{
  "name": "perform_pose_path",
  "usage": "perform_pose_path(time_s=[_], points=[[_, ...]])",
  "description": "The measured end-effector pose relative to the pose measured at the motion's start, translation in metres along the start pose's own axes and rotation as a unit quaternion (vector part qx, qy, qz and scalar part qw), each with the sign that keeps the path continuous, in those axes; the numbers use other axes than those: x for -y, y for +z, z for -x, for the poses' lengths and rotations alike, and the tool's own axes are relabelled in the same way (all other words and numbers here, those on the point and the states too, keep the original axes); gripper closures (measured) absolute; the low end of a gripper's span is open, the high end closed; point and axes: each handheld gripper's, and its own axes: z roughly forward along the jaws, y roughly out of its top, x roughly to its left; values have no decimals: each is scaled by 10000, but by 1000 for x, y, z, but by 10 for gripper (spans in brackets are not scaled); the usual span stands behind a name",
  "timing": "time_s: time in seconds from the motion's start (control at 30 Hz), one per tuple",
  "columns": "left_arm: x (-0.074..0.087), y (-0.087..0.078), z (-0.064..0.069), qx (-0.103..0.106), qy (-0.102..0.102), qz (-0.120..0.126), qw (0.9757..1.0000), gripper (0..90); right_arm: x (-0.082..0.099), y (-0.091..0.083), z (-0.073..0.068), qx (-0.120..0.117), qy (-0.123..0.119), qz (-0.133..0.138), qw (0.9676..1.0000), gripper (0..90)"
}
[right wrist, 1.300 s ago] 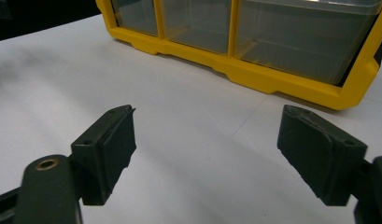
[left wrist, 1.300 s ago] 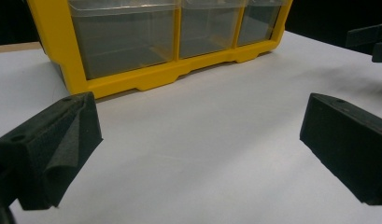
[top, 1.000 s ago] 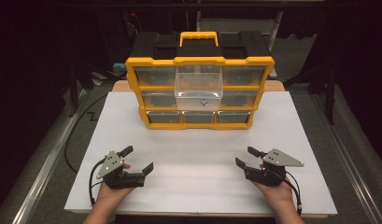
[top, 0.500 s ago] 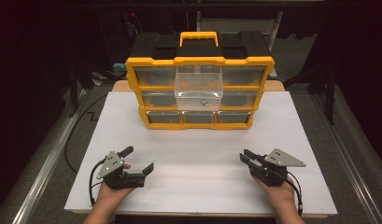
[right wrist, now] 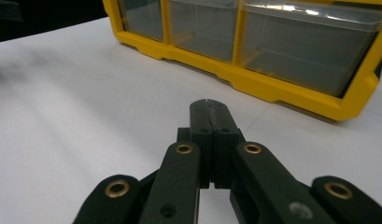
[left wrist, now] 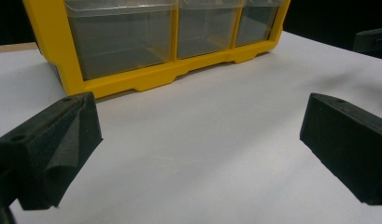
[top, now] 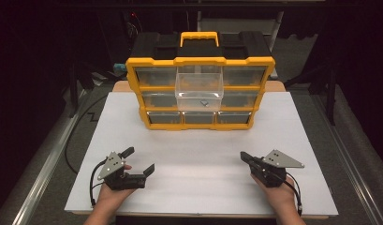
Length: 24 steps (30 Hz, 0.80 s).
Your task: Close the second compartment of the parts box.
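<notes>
A yellow and black drawer organiser stands at the back of the white table. Its clear middle drawer is pulled out, with a small dark item inside. My left gripper rests near the front left, held in a hand, its jaws wide open with nothing between them. In the left gripper view its two black pads stand far apart over bare table. My right gripper sits at the front right; its jaws have just been closing and meet with nothing between them, as the right gripper view shows.
The organiser's bottom row of clear drawers faces both grippers. A black cable trails off the table's left edge. Dark floor and stands surround the table.
The right gripper's jaws have closed from open to fully together. Both hands have stayed where they were, and the left gripper's jaws are unchanged.
</notes>
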Motion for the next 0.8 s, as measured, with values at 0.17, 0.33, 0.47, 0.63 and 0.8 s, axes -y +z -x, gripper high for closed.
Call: perform_pose_path(time_s=[0.17, 0.33, 0.47, 0.63, 0.8], points=[[0, -1, 0, 2, 13, 35, 10000, 2, -4, 7, -10, -117, -64, -36, 9999, 900], [0, -2, -1, 18, 24, 53, 10000, 3, -15, 17, -20, -224, -235, -66, 9995, 900], [0, -2, 0, 28, 23, 53, 10000, 3, -22, 26, -26, -280, -330, -96, 9990, 900], [0, -2, -1, 38, 13, 75, 10000, 2, -30, 36, -32, -359, -339, -77, 9988, 900], [0, -1, -1, 43, 1, 82, 10000, 3, -40, 43, -38, -401, -358, 16, 9986, 900]])
